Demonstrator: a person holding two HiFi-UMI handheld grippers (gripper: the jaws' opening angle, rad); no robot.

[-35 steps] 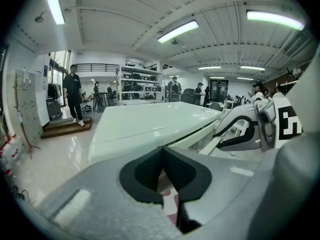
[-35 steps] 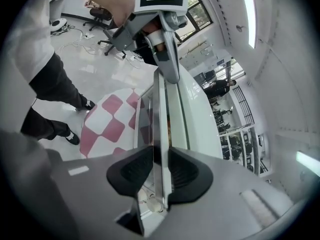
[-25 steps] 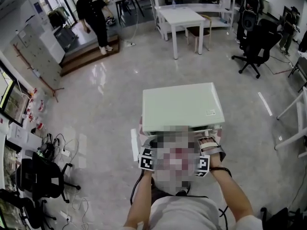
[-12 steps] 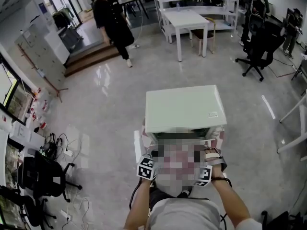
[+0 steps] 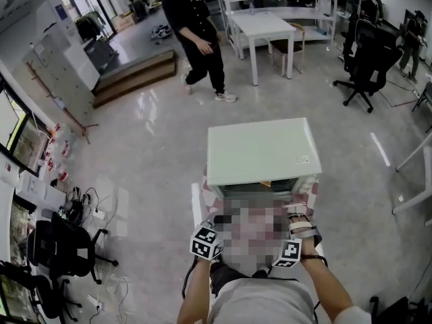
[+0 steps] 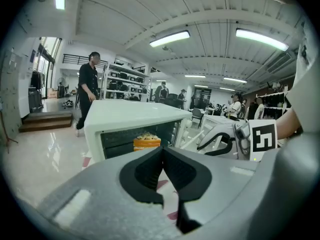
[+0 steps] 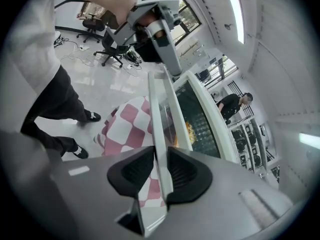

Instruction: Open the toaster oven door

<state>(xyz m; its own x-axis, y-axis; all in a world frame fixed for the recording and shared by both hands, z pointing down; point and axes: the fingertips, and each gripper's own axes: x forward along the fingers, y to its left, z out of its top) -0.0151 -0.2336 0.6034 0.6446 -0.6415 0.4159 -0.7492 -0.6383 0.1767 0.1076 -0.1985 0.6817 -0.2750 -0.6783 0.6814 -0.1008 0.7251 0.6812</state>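
Right tool (image 7: 161, 173) just closing, pinching door handle (image 7: 156, 114); left tool (image 6: 163, 170) pressed together; checkered cloth (image 7: 129, 125) below.

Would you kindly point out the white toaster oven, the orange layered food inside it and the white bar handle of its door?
white toaster oven (image 5: 260, 150): head view, flat top panel.
orange layered food (image 6: 146, 143): left gripper view, its front side.
white bar handle (image 7: 157, 119): right gripper view, middle of the bar.
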